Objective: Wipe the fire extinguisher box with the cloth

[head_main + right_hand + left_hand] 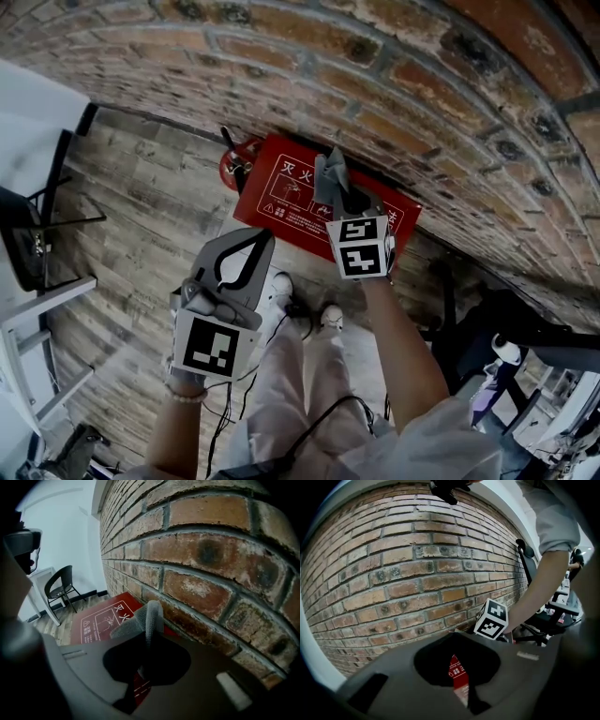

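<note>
The red fire extinguisher box with white print lies on the wooden floor against the brick wall. My right gripper is over the box's top face, shut on a folded grey cloth. In the right gripper view the cloth sticks out past the jaws above the box, close to the wall. My left gripper hangs nearer to me, left of the box and off it, jaws together with nothing in them. The box shows through its jaw opening.
A red fire extinguisher stands at the box's left end. A black chair and white furniture are to the left. Office chairs crowd the right. My shoes stand just short of the box.
</note>
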### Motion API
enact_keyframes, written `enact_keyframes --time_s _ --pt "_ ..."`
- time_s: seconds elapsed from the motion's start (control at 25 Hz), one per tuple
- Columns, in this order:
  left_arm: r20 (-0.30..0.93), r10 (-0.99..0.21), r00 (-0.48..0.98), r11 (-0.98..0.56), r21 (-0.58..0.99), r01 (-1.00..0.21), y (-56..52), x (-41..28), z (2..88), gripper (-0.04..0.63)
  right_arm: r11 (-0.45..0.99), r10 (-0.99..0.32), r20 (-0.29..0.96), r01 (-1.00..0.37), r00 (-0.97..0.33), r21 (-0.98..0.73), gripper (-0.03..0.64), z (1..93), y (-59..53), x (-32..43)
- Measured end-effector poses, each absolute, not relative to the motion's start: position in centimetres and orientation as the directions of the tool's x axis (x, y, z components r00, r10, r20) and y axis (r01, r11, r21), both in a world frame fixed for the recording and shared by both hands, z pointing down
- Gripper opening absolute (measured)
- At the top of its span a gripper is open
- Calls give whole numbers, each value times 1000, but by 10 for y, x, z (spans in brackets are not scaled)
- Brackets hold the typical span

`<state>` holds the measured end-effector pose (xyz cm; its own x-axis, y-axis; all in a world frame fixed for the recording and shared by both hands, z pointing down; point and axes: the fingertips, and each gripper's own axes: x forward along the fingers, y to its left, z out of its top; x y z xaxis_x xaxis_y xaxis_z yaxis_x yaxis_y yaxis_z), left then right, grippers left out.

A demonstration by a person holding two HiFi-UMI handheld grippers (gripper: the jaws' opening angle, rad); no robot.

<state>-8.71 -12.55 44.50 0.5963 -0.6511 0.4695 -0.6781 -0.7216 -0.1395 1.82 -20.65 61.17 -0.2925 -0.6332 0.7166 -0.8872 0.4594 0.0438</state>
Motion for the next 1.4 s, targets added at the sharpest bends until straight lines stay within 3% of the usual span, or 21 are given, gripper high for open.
enact_keyframes --time_s 1.4 --pt "471 -589 657 -784 -136 -606 -107 -18 444 -3 328 -655 740 -940 -153 96 18 616 -161 144"
